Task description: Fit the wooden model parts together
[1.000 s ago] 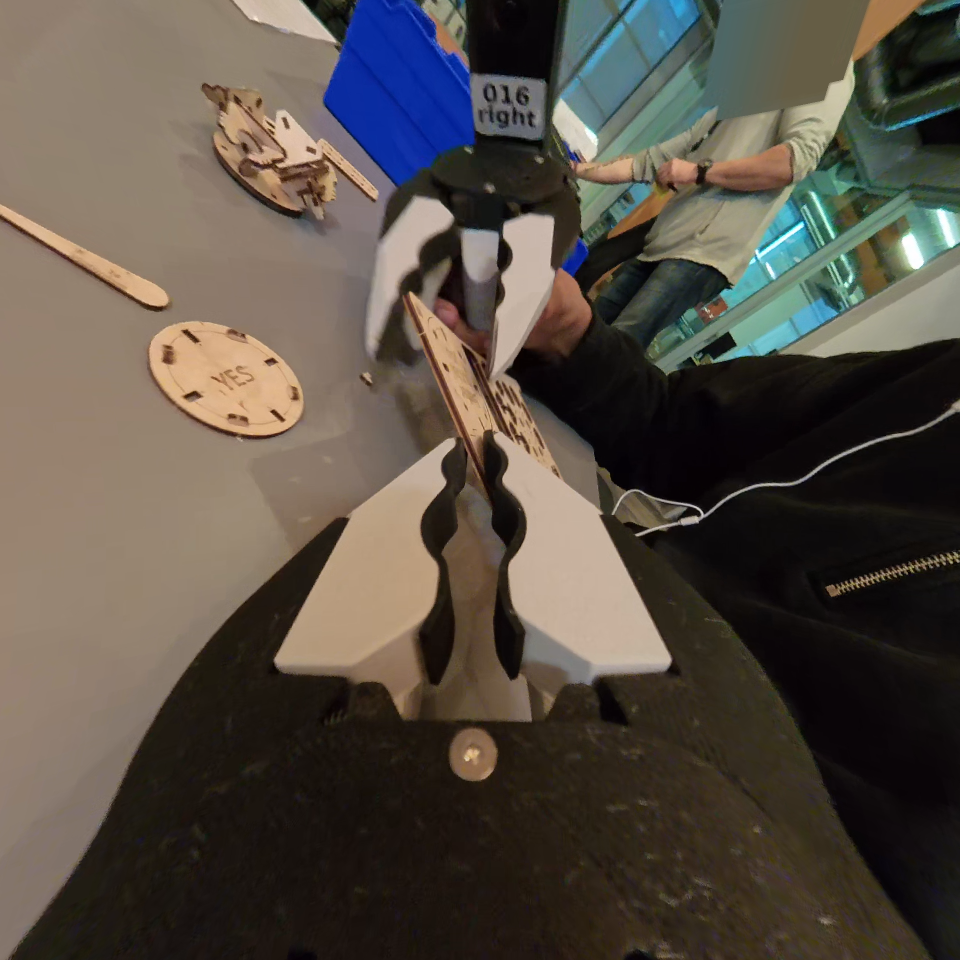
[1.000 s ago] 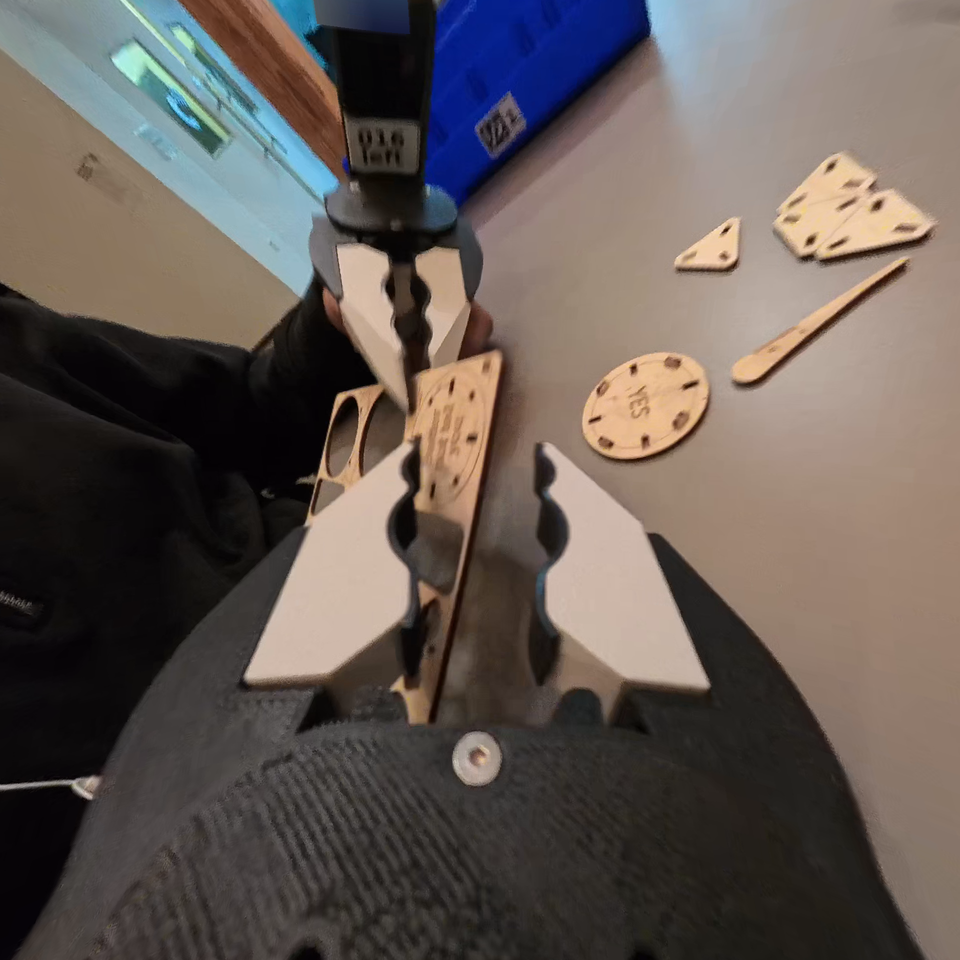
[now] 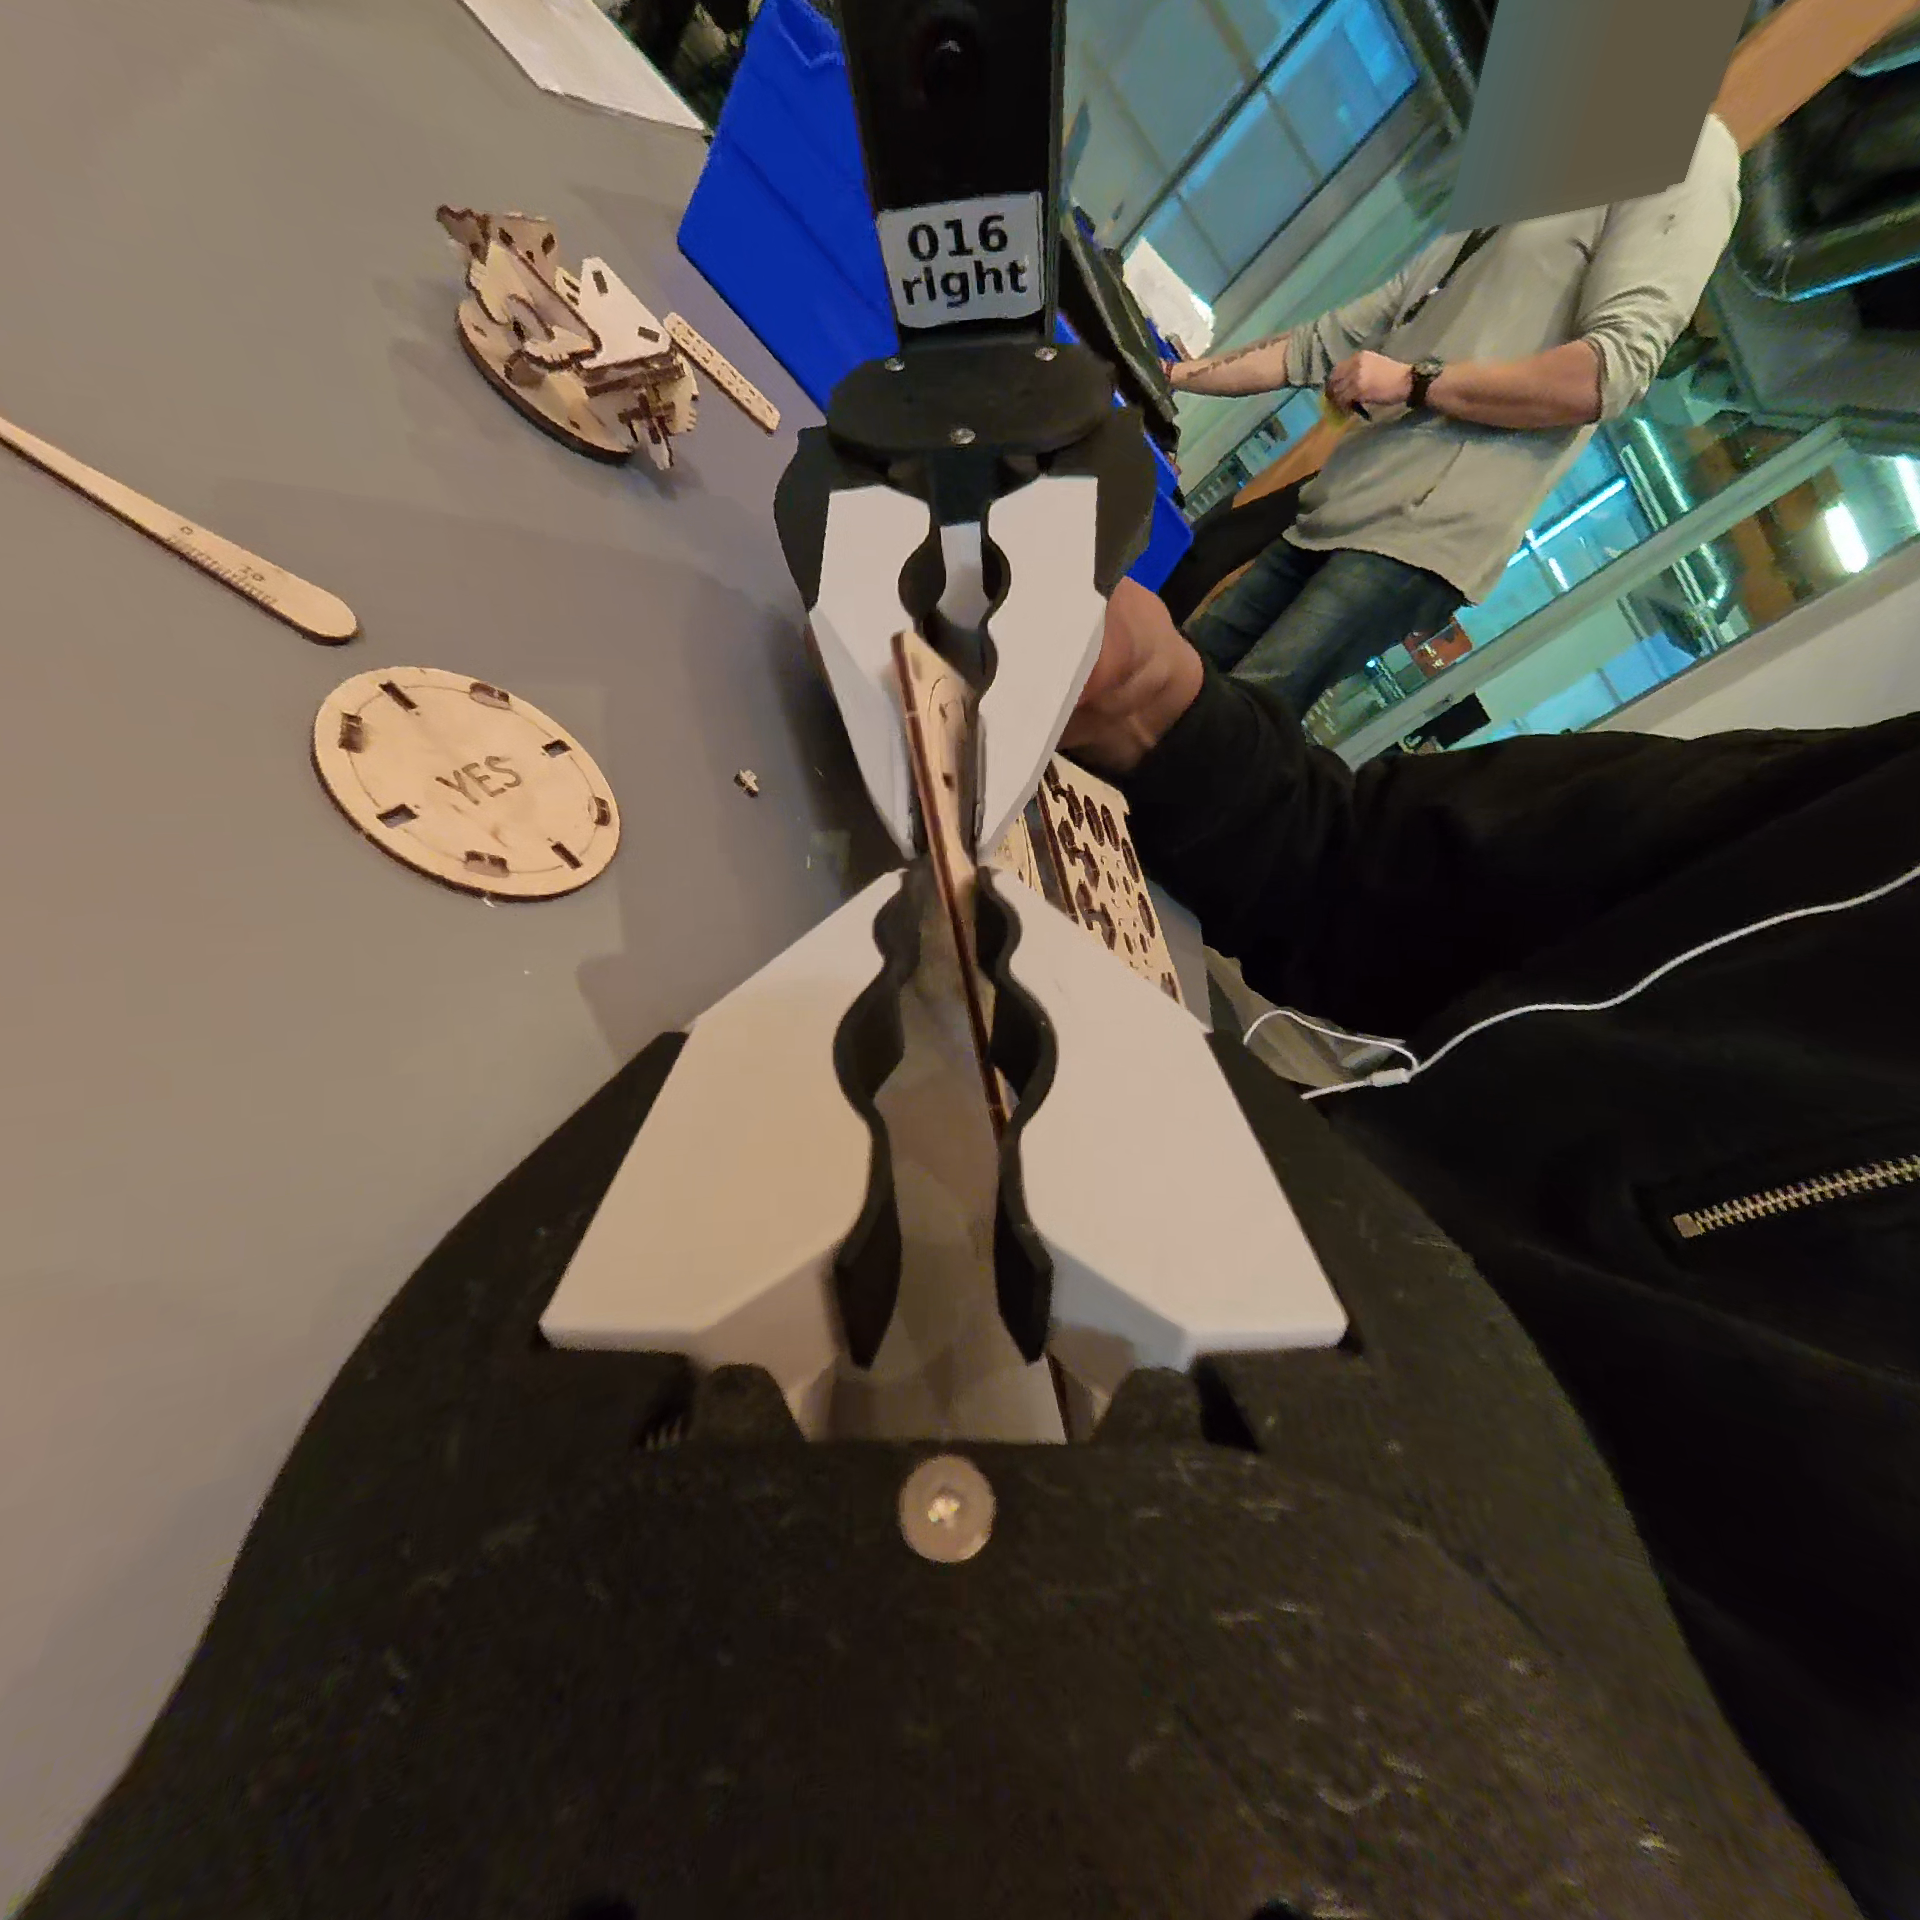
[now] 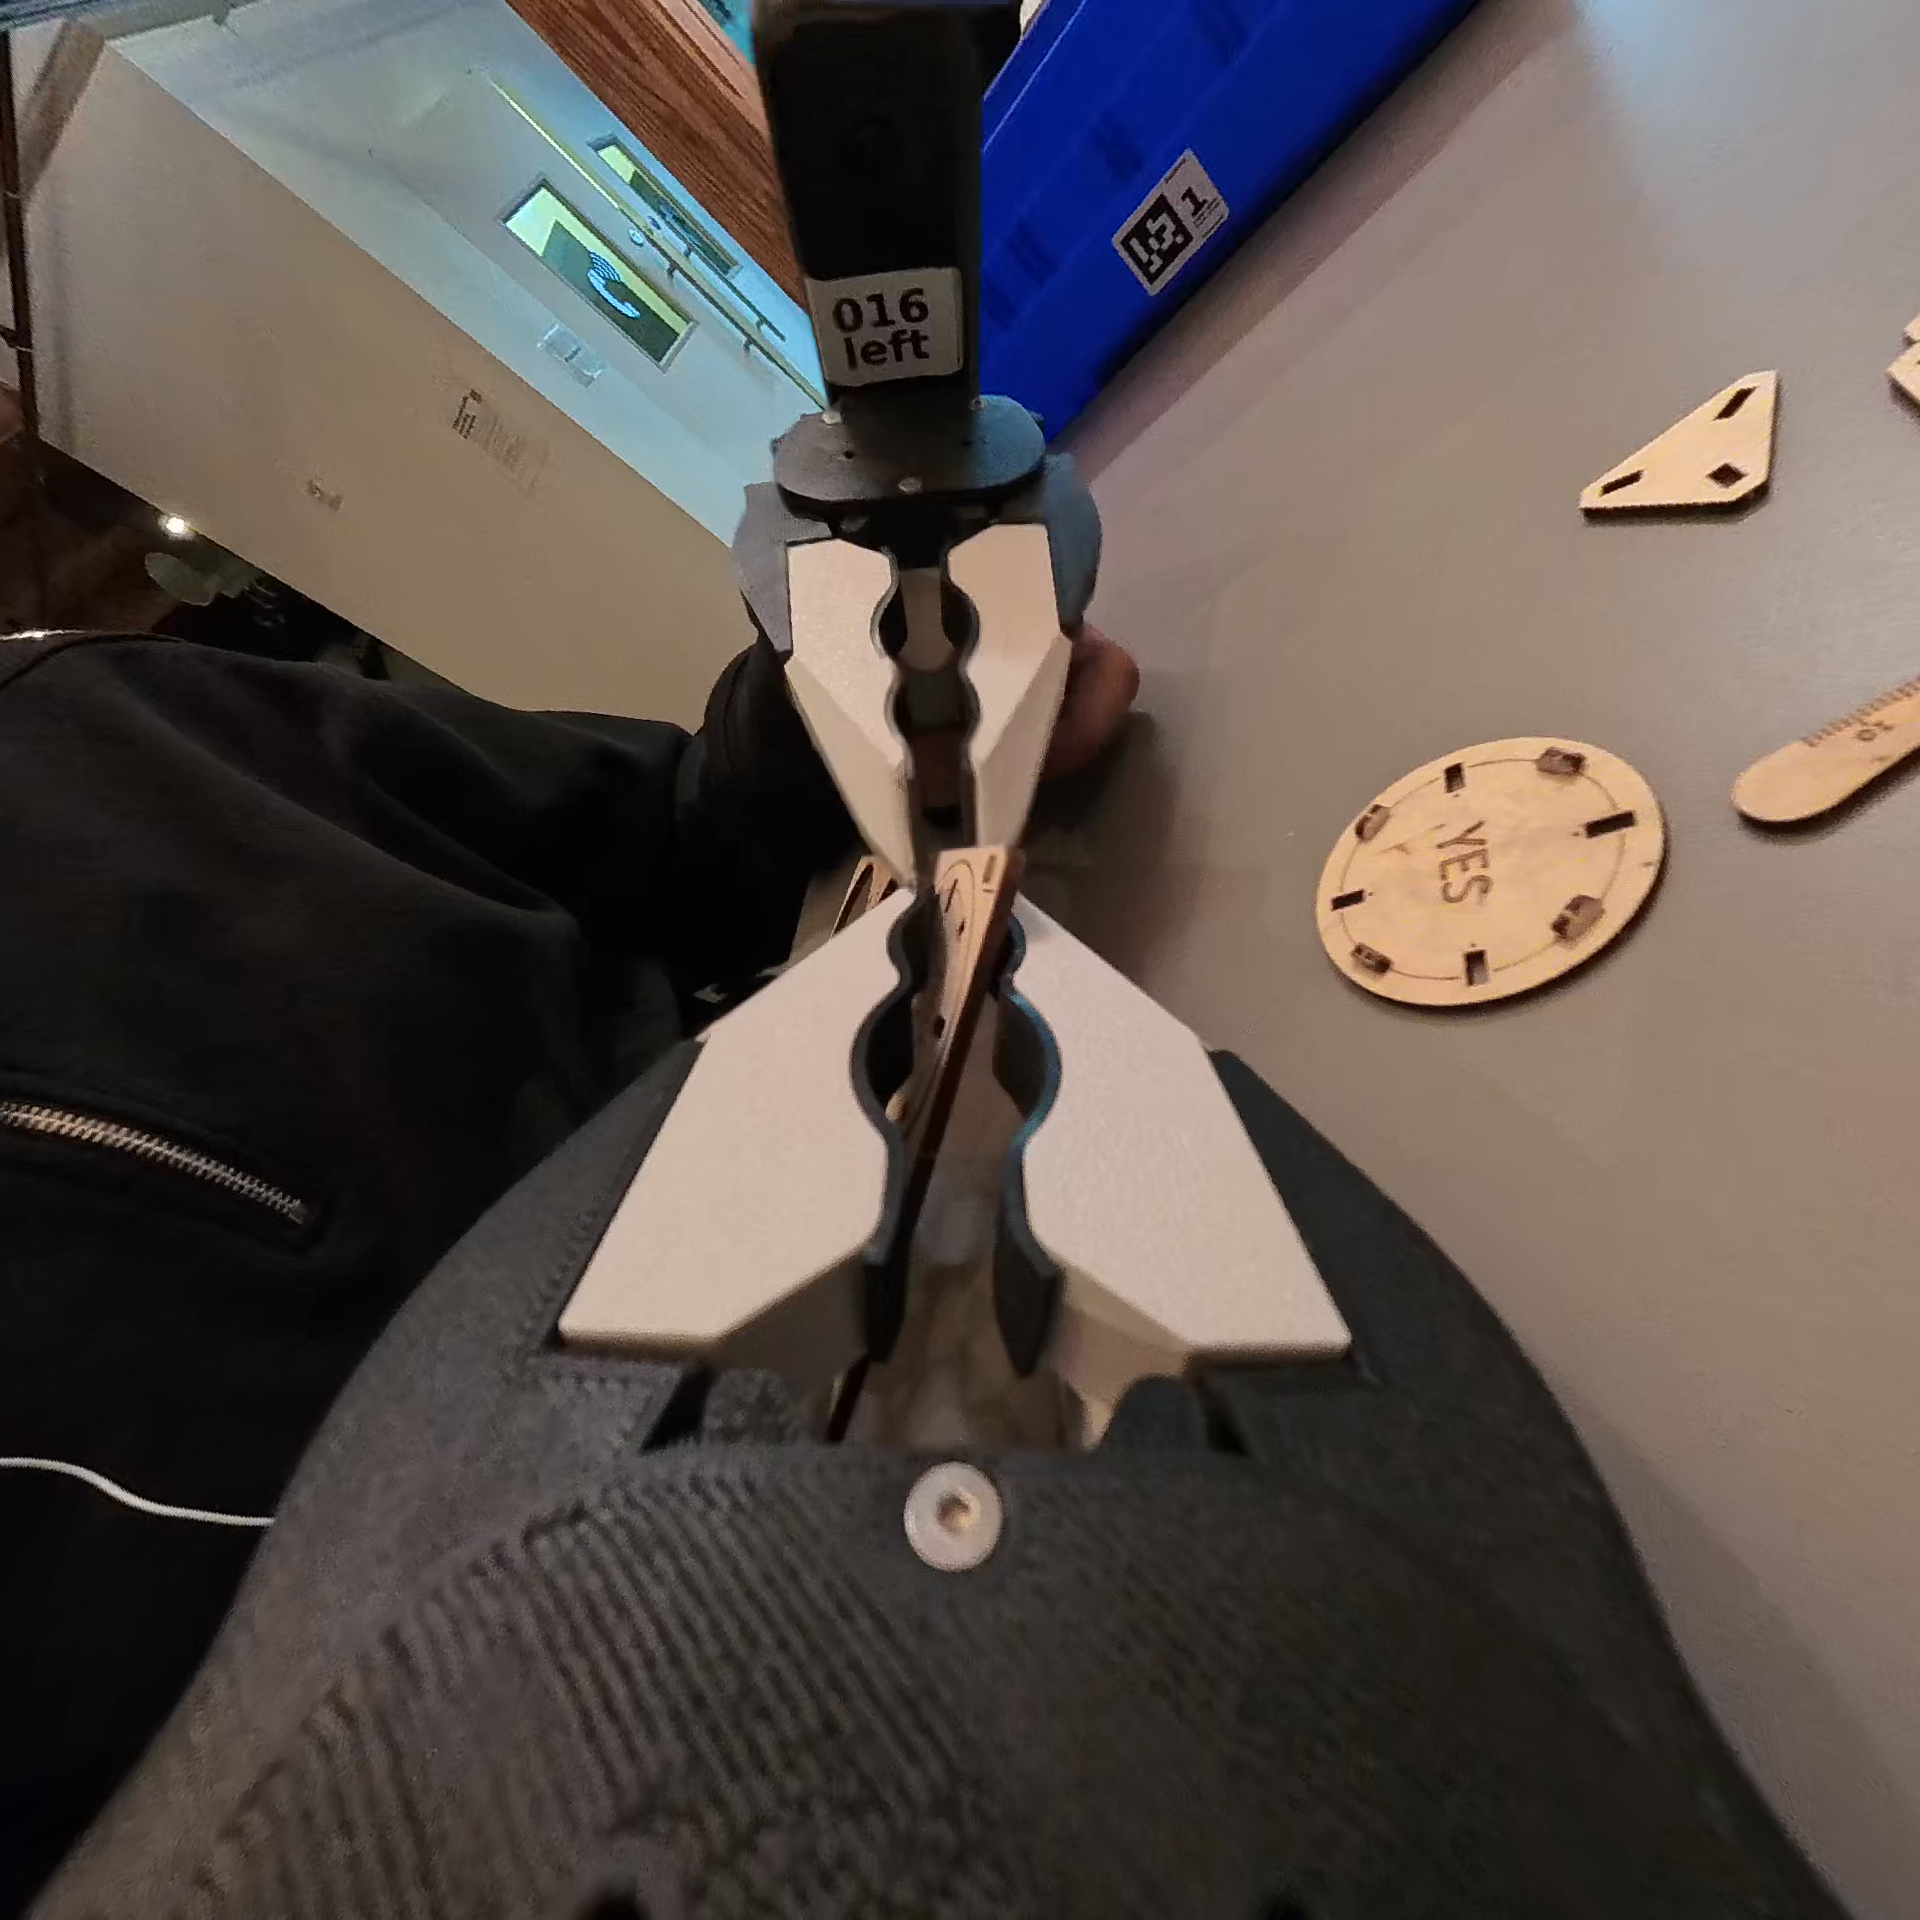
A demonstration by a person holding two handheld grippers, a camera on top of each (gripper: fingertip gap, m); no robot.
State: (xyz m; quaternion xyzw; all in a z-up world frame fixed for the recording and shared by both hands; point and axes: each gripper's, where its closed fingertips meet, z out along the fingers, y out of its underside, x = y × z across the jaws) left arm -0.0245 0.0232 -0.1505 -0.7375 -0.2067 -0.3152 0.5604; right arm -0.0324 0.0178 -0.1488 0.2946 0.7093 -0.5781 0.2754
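Both grippers are clamped on the same thing: a thin laser-cut plywood sheet (image 3: 938, 748), held edge-on above the grey table (image 3: 208, 1143), near its edge on the operator's side.

- L gripper (image 3: 943, 883): jaws nearly closed, tips pinching the sheet edge. The sheet runs back along the right-hand pad, and farther back there's a gap to the other pad.
- R gripper (image 4: 961, 909): also closed on the sheet, which sits tilted between the pads. It comes in from the opp. side, so the two sets of tips are almost nose to nose.
- Our read: the sheet is thin and pinched at two close points, so any move needs both hands in sync, else it twists or snaps.

Nearby on the table, all untouched:
- round wooden disc w/ slots (image 3: 464, 781)
- flat wooden stick w/ scale marks (image 3: 177, 540)
- half-built wooden model (image 3: 571, 343)
- triangular ply piece (image 4: 1683, 447)
- blue crate (image 3: 769, 208) at the back

Hard to make out:
- Most of the sheet is hidden by the fingers, so we can't tell its outline.
- A perforated ply panel (image 3: 1101, 883) shows beside the tips. Can't tell if it's the same sheet or a separate one.
- Pad contact deep in both jaws isn't visible.
- R wrist view is a bit blurred at the tips.
- A tiny wood scrap (image 3: 745, 779) lies loose beside the disc; too small to tell what it is.
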